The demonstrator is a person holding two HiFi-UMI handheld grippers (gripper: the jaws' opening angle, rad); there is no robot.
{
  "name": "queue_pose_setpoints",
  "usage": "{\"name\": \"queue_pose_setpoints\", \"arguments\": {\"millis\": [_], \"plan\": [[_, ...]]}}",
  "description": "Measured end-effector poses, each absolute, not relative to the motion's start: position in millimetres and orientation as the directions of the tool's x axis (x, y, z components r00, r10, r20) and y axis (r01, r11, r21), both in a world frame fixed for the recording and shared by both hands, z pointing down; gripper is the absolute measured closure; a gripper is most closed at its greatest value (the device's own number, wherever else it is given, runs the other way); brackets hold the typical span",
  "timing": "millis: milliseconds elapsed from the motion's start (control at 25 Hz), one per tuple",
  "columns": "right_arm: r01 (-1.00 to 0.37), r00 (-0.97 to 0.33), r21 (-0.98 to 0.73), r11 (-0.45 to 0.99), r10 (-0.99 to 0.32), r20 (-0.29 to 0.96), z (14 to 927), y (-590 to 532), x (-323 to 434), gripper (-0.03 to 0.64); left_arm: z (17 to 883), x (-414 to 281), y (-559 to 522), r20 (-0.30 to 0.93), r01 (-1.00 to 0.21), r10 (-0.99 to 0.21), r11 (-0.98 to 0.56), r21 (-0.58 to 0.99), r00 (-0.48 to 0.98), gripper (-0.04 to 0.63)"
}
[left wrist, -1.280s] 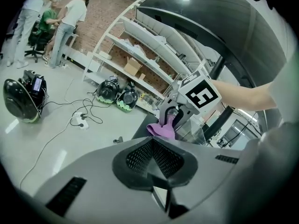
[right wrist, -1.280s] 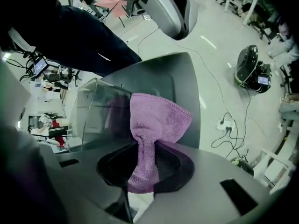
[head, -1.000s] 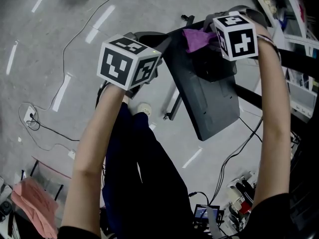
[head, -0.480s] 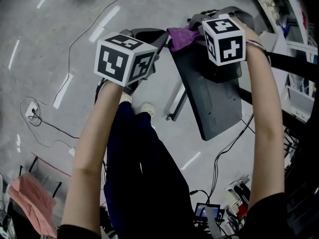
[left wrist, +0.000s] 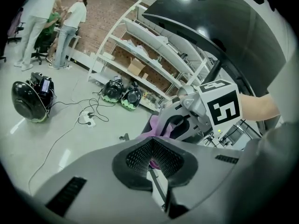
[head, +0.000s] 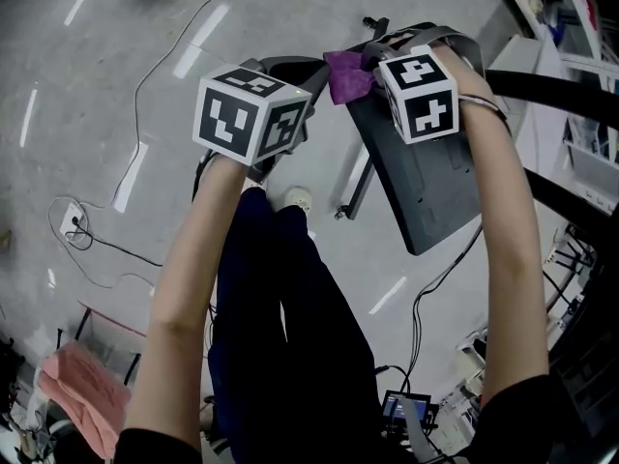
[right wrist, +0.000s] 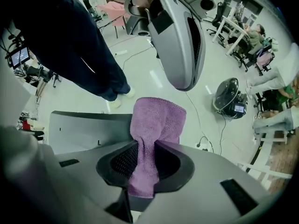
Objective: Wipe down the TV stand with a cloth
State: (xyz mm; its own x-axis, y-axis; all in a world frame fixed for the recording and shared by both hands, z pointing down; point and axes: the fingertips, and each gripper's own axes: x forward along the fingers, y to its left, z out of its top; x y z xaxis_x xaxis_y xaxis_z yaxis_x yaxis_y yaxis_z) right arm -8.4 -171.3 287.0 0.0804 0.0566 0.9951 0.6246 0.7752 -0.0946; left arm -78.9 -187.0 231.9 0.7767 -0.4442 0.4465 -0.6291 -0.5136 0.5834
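My right gripper (head: 375, 62) is shut on a purple cloth (head: 346, 73), which hangs at the upper left corner of a dark flat TV panel (head: 426, 191). In the right gripper view the cloth (right wrist: 156, 125) is pinched between the pads and folds out ahead of my right gripper (right wrist: 149, 157), over the panel's grey edge (right wrist: 79, 125). My left gripper (head: 285, 68) hovers just left of the cloth, jaws together with nothing between them. From the left gripper view (left wrist: 153, 146) the cloth (left wrist: 156, 125) and the right gripper's marker cube (left wrist: 219, 108) lie just ahead. A black stand bar (head: 353, 187) runs under the panel.
The person's dark trouser legs (head: 280, 327) and a shoe (head: 298, 199) stand below the grippers. Cables and a power strip (head: 73, 222) lie on the grey floor at left. A pink cloth (head: 82, 394) sits bottom left. White shelves (left wrist: 154, 55) and people (left wrist: 70, 27) stand beyond.
My right gripper has carried the purple cloth leftwards across the top of the panel to its upper left corner. The left gripper has stayed close beside it.
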Motion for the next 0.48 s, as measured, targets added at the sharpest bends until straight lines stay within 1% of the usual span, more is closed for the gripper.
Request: {"name": "queue_pose_setpoints", "arguments": {"millis": [480], "plan": [[0.616,0.119,-0.099,0.782,0.032,0.992,287.0,-146.9,-8.4,0.512,241.5,-69.7,-164.5,0.448,-0.584,-0.377,-0.558,0.589,0.811,0.588]]}}
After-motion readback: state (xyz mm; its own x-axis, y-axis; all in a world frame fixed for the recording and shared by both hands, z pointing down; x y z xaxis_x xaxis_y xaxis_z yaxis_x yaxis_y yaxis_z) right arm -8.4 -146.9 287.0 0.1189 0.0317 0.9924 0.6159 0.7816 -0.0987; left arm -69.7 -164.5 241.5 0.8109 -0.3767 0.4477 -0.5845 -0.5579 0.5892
